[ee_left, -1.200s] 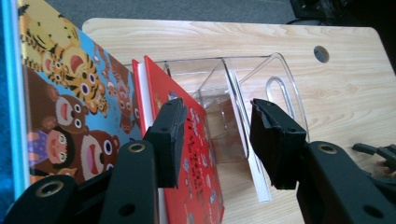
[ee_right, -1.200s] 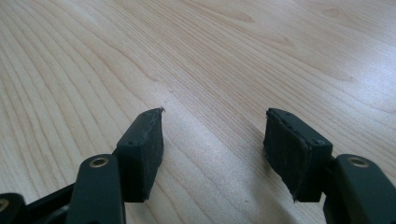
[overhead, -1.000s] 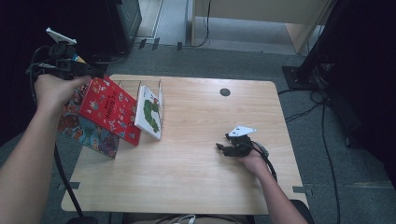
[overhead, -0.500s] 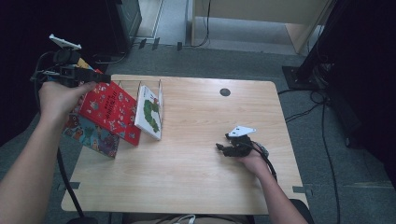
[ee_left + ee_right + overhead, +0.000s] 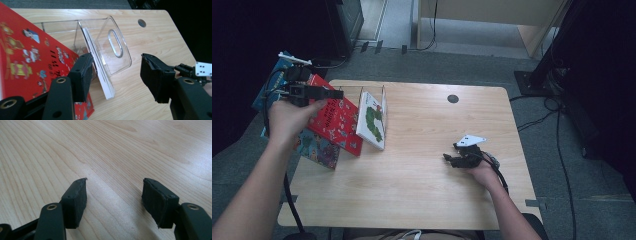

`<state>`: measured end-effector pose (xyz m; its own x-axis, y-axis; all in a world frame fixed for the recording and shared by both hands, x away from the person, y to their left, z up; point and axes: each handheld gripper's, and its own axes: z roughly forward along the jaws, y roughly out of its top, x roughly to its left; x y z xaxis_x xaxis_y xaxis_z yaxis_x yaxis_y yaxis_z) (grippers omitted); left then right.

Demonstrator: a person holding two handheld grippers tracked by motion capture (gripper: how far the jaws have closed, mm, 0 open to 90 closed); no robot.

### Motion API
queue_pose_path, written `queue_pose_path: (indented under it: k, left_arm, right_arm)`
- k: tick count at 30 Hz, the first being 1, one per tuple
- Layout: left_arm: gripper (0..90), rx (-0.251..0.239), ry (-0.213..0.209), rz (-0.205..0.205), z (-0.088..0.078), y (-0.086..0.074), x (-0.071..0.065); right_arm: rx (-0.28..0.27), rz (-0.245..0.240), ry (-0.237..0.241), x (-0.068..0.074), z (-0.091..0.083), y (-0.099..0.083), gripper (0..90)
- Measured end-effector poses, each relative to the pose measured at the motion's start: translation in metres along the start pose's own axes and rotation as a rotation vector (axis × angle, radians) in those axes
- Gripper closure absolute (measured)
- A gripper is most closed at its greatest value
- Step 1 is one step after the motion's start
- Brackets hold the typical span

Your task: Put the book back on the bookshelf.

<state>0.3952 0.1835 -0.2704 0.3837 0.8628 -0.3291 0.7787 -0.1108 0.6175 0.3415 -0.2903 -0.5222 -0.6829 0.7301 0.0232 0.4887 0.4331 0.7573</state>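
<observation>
Compared with a second ago, my left gripper (image 5: 329,93) has drifted from the far upper-left corner of the high view toward the books, and its jaws have just been opening. In the left gripper view the two black pads stand well apart with no pad pressing on anything; between them I see the thin white book (image 5: 100,72) and the clear acrylic stand (image 5: 113,47) farther off.

From the high view, the left gripper hangs at the upper left of the frame, over the top edge of the red book (image 5: 337,120). That red book leans tilted at the left edge of the table (image 5: 422,200), with a darker patterned book (image 5: 319,150) lying partly beneath it at its lower left. Just right of the red book stands the white book with a green caterpillar on its cover, propped in the clear stand. A blue book (image 5: 274,85) shows behind my left hand (image 5: 287,117), off the table's left edge; I cannot tell what it rests on.

Over at the lower right of the high view, my right gripper (image 5: 449,159) sits low over bare wood, well apart from the books. Its own view shows both pads (image 5: 76,200) spread, nothing between them but wood grain. A small dark round hole (image 5: 453,98) sits near the table's top edge.
</observation>
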Motion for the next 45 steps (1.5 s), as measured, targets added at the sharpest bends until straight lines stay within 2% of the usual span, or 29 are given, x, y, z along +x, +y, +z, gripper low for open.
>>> queue_pose_path:
  k: [1, 3, 11, 14, 19, 23, 27, 33, 34, 35, 42, 45]
  left_arm:
    - [43.1, 0.0, 0.004, 0.002, 0.002, -0.002, -0.001]
    - [42.9, -0.004, -0.014, -0.001, 0.005, -0.005, -0.003]
    - [42.6, -0.006, -0.032, 0.029, 0.022, -0.024, -0.014]
    - [42.6, -0.009, -0.035, 0.048, 0.03, -0.031, -0.019]
    - [42.2, -0.018, -0.07, 0.08, 0.045, -0.044, -0.028]
    - [42.1, -0.02, -0.076, 0.102, 0.056, -0.052, -0.036]
    - [41.9, -0.013, -0.105, 0.112, 0.067, -0.061, -0.041]
    - [41.8, -0.008, -0.112, 0.155, 0.086, -0.072, -0.051]
    - [41.7, -0.005, -0.138, 0.16, 0.094, -0.076, -0.053]
    - [41.6, -0.005, -0.144, 0.162, 0.097, -0.078, -0.055]
    - [41.6, -0.003, -0.157, 0.189, 0.112, -0.089, -0.064]
    - [41.3, 0.017, -0.167, 0.2, 0.119, -0.096, -0.069]
  right_arm:
    - [-0.001, 0.001, 0.0, 0.0, 0.0, 0.0, 36.4]
    - [0.0, 0.0, 0.0, 0.0, 0.0, 0.0, 36.5]
    - [-0.001, 0.0, 0.0, 0.0, 0.0, 0.0, 36.5]
    - [-0.001, 0.001, 0.0, 0.0, 0.0, 0.0, 36.4]
    - [-0.001, 0.0, -0.001, 0.0, 0.0, 0.0, 36.4]
    - [0.0, 0.0, -0.001, 0.0, 0.0, 0.0, 36.5]
    - [-0.001, 0.0, -0.001, 0.0, 0.0, 0.0, 36.4]
    - [-0.002, 0.0, -0.001, 0.0, 0.0, 0.0, 36.3]
    - [-0.002, 0.0, 0.0, 0.0, 0.0, 0.0, 36.3]
    - [-0.001, 0.0, 0.0, 0.0, 0.0, 0.0, 36.3]
    - [-0.003, -0.001, -0.001, 0.0, 0.0, 0.0, 35.8]
    - [-0.003, -0.003, 0.0, 0.001, 0.0, 0.0, 35.7]
